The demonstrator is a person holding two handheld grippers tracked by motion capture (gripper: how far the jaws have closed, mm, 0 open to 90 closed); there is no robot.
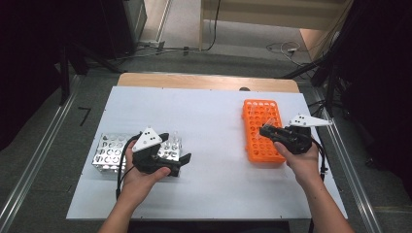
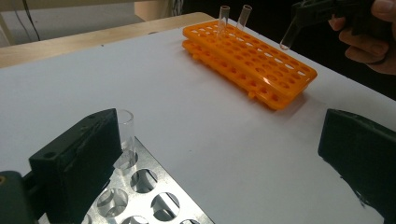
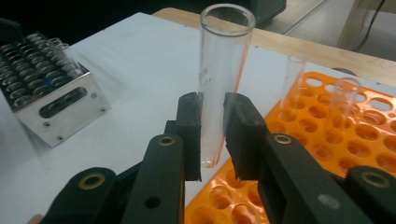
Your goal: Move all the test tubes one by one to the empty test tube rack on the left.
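The right gripper (image 3: 212,135) is clamped on a clear glass test tube (image 3: 223,70), holding it upright by its lower half just above the near holes of the orange tube rack (image 1: 262,128) on the desk (image 1: 209,121). The left gripper (image 1: 177,162) has its jaws wide apart beside a tube standing in the metal rack (image 1: 109,153). The tube is probably light, smooth and breakable, so a gentle mid-body hold seems safest.

A lab bench: an orange tube rack (image 1: 262,130) under the right gripper (image 1: 266,130), a metal rack (image 1: 112,151) beside the left gripper (image 1: 180,162), glass tubes (image 3: 223,79).
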